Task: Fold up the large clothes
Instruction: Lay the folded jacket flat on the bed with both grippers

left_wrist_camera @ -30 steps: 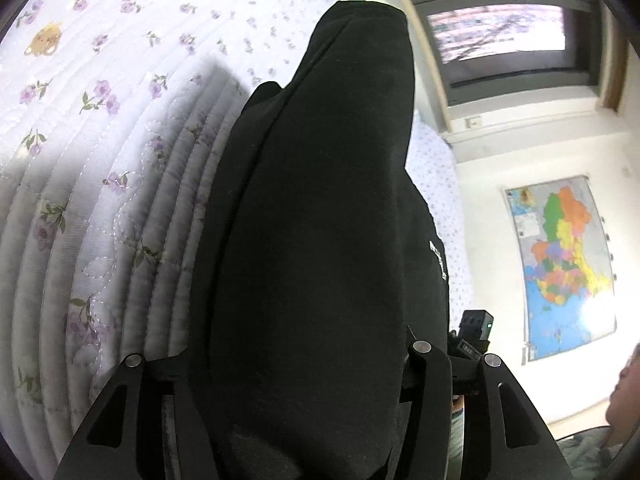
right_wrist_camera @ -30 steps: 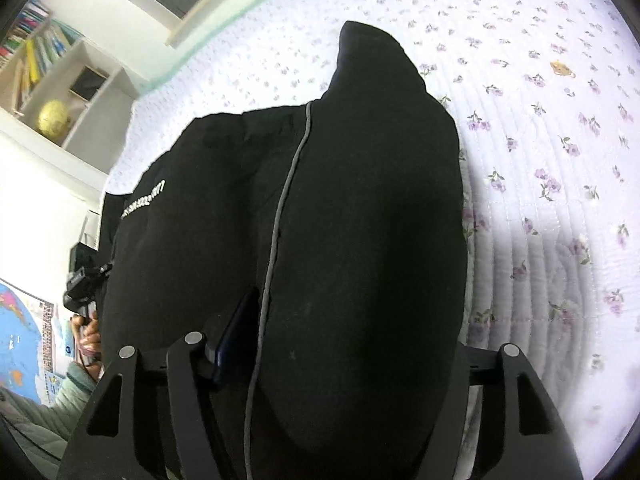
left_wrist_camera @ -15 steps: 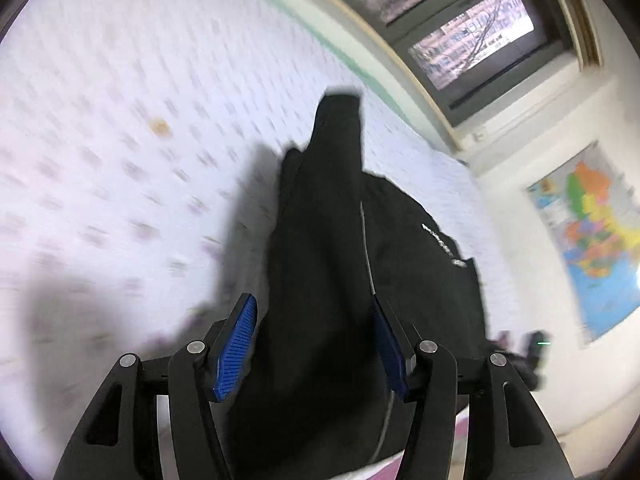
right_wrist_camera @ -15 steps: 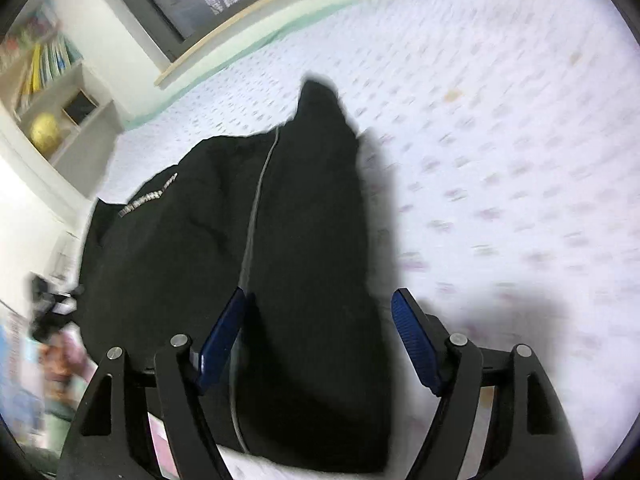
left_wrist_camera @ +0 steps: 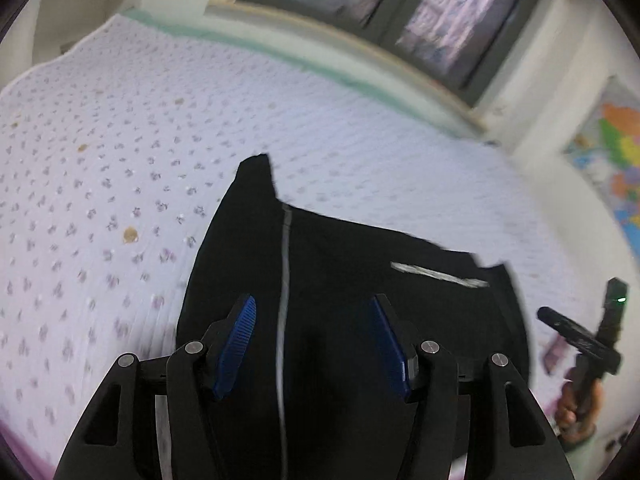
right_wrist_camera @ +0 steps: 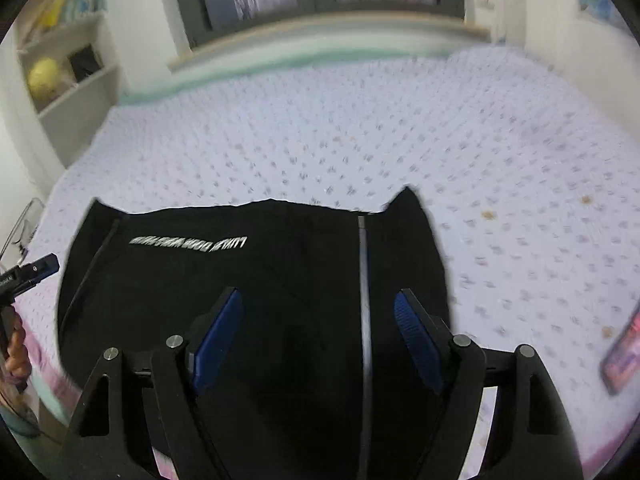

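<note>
Garment (right_wrist_camera: 256, 300): black, with a pale vertical stripe (right_wrist_camera: 363, 280) and a line of white lettering (right_wrist_camera: 188, 242), lying on the bed's floral quilt (right_wrist_camera: 360, 128) near its front edge. It forms a compact, roughly rectangular slab with one corner peaked up, so at least one fold appears complete. Further folding or smoothing probably remains.

Right gripper (right_wrist_camera: 318, 344): jaws opening, blue fingers (right_wrist_camera: 416, 344) wide apart above the cloth, gripping nothing. Left gripper (left_wrist_camera: 314, 348): fingers (left_wrist_camera: 236, 346) parted, empty, also above the garment. A hand (left_wrist_camera: 578, 408) holds the other tool beside the bed.
</note>
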`<state>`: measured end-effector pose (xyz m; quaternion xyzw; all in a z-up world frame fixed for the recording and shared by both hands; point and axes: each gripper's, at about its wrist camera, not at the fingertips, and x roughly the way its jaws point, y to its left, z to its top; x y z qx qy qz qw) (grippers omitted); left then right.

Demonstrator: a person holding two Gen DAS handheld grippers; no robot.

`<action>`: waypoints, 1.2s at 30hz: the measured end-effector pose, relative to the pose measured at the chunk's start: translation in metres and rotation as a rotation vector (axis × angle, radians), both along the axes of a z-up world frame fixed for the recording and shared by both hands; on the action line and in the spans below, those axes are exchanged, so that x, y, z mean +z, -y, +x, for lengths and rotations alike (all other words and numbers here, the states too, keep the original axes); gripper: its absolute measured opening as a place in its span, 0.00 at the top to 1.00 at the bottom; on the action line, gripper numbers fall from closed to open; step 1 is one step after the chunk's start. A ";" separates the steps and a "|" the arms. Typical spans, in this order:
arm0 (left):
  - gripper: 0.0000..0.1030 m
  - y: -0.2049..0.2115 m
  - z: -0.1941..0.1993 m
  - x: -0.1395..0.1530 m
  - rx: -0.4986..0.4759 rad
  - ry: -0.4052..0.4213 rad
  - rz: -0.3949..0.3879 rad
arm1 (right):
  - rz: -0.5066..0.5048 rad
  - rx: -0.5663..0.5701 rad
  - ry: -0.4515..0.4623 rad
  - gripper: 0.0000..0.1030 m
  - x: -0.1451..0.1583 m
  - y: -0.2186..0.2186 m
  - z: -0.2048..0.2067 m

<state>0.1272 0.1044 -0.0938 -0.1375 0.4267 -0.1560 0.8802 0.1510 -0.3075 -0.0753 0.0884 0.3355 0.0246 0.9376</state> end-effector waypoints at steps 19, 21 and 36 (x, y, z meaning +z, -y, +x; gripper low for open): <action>0.41 0.057 -0.036 0.004 -0.188 0.056 -0.015 | -0.004 0.107 -0.029 0.31 -0.021 -0.008 -0.003; 0.41 0.081 -0.051 -0.005 -0.258 0.031 -0.014 | -0.033 0.110 -0.066 0.31 -0.032 -0.018 -0.017; 0.40 0.107 -0.089 -0.023 -0.215 0.059 0.162 | -0.002 0.027 -0.062 0.29 -0.065 -0.021 -0.040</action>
